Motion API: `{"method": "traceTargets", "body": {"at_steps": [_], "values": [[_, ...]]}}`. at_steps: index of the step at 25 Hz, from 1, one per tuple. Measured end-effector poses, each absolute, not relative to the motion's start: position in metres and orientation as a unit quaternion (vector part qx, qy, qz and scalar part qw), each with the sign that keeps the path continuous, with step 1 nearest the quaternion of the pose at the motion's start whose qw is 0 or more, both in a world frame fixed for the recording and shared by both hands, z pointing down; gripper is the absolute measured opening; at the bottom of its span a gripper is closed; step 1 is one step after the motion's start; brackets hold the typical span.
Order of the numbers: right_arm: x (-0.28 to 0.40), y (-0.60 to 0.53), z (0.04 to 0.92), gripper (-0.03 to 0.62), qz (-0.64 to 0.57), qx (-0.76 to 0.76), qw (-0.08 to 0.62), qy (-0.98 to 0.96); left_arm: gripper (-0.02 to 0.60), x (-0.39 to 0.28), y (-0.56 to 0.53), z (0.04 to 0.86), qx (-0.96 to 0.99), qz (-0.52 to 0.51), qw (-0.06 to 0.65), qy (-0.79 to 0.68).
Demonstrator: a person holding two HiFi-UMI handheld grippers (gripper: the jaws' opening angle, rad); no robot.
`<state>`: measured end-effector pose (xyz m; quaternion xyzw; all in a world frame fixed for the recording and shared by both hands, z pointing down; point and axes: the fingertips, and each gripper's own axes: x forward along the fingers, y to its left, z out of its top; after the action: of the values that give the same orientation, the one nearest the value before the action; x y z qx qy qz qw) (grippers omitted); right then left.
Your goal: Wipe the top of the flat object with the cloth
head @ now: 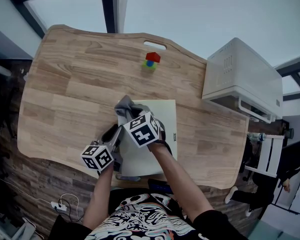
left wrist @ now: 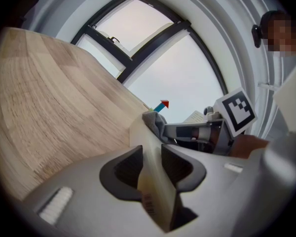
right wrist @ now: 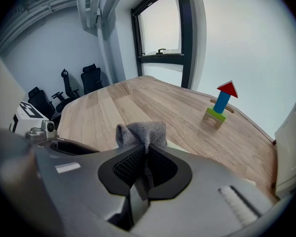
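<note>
Cloth [right wrist: 142,132] — grey, knitted, bunched

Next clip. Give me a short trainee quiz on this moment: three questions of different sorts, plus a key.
1. True or false: the right gripper is shut on the grey cloth.
2. What does the left gripper clamp? A) the grey cloth B) an edge of the flat board C) nothing
3. Fill in: the block tower at the far side of the table has a ___ piece on top.

Key: 1 true; 2 B; 3 red.
</note>
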<state>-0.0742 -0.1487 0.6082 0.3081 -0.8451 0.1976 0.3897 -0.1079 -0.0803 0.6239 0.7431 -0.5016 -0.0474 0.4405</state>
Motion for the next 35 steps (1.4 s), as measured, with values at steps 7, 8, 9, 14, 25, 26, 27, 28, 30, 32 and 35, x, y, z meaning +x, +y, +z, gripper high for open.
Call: {"method": "traceTargets", "body": {"at_steps": [7, 8, 9, 14, 25, 26, 27, 28, 30, 32, 35], "values": [[-0.079, -0.147, 0.608, 0.02, 0.199, 0.303, 0.388, -0.847, 0.176, -0.108, -0.08, 0.624, 0.744, -0.048, 0.44, -0.5], [-0.079, -0.146, 0.608, 0.02, 0.2, 0.303, 0.388, -0.847, 0.176, -0.108, -0.08, 0.624, 0.744, -0.048, 0.44, -0.5], [-0.079, -0.146, 0.608, 0.02, 0.2, 0.302, 0.388, -0.847, 0.176, -0.109, -0.08, 0.625, 0.744, -0.049, 0.441, -0.5], [-0.079, -0.144, 0.608, 0.02, 0.195, 0.299, 0.39, -0.849, 0.176, -0.108, -0.081, 0.625, 0.745, -0.053, 0.441, -0.498], [-0.076, -0.136, 0.609, 0.02, 0.205, 0.293, 0.391, -0.848, 0.176, -0.109, -0.08, 0.626, 0.744, -0.058, 0.445, -0.496], [-0.076, -0.135, 0.609, 0.02, 0.206, 0.293, 0.391, -0.848, 0.176, -0.109, -0.08, 0.626, 0.743, -0.058, 0.445, -0.496], [-0.075, -0.134, 0.609, 0.02, 0.206, 0.293, 0.391, -0.848, 0.176, -0.109, -0.08, 0.626, 0.743, -0.058, 0.446, -0.495], [-0.075, -0.133, 0.609, 0.02, 0.206, 0.293, 0.391, -0.848, 0.176, -0.109, -0.08, 0.626, 0.743, -0.059, 0.446, -0.495], [-0.074, -0.132, 0.609, 0.02, 0.206, 0.293, 0.391, -0.847, 0.176, -0.109, -0.081, 0.627, 0.744, -0.06, 0.446, -0.495], [-0.073, -0.129, 0.61, 0.02, 0.208, 0.293, 0.393, -0.847, 0.176, -0.109, -0.081, 0.627, 0.743, -0.061, 0.447, -0.494], [-0.071, -0.124, 0.61, 0.02, 0.212, 0.289, 0.395, -0.846, 0.176, -0.109, -0.08, 0.627, 0.743, -0.061, 0.447, -0.495]]}}
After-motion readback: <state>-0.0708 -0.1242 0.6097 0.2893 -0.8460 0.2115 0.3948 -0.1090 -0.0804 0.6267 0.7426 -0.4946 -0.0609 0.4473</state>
